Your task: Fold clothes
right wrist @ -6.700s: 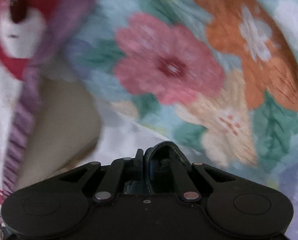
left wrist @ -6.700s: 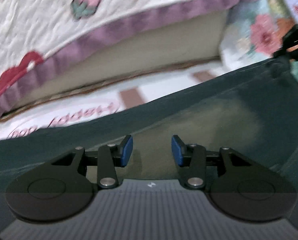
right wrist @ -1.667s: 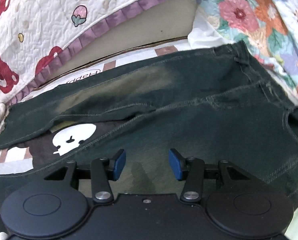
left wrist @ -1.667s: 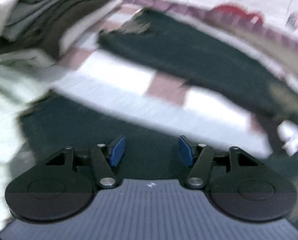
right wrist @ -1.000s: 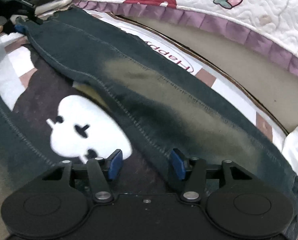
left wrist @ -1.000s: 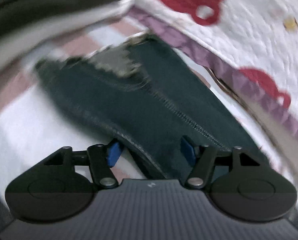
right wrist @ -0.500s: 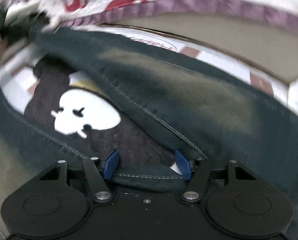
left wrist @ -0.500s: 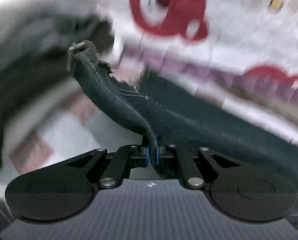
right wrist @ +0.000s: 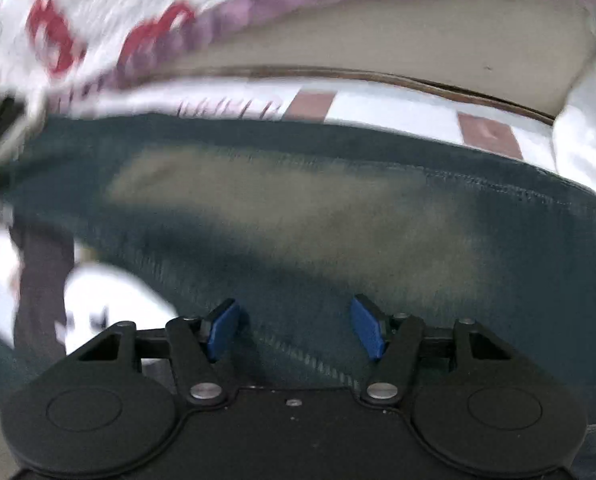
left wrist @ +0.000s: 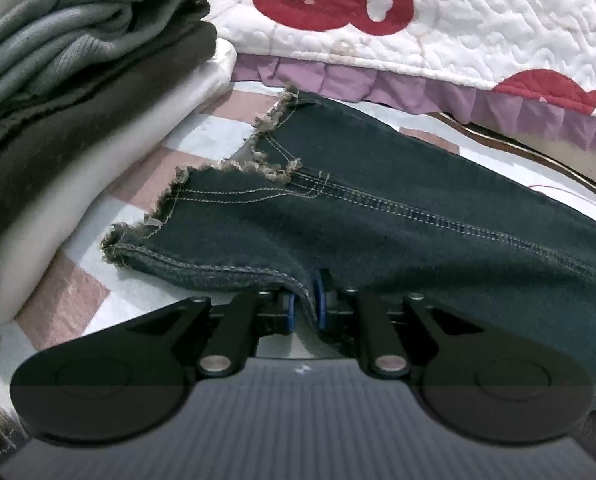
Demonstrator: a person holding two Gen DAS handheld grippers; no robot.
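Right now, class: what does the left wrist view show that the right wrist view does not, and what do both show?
Only the left wrist view: the frayed hem of the jeans, a pile of folded clothes beside it, and the left gripper with a fold of denim between its pads, its jaws opening slightly.

Only the right wrist view: the faded patch on the jeans, a white cartoon print on the sheet, and the right gripper, jaws opening over the denim and gripping nothing.

Both: the dark jeans, the checked sheet and the purple-frilled quilt.
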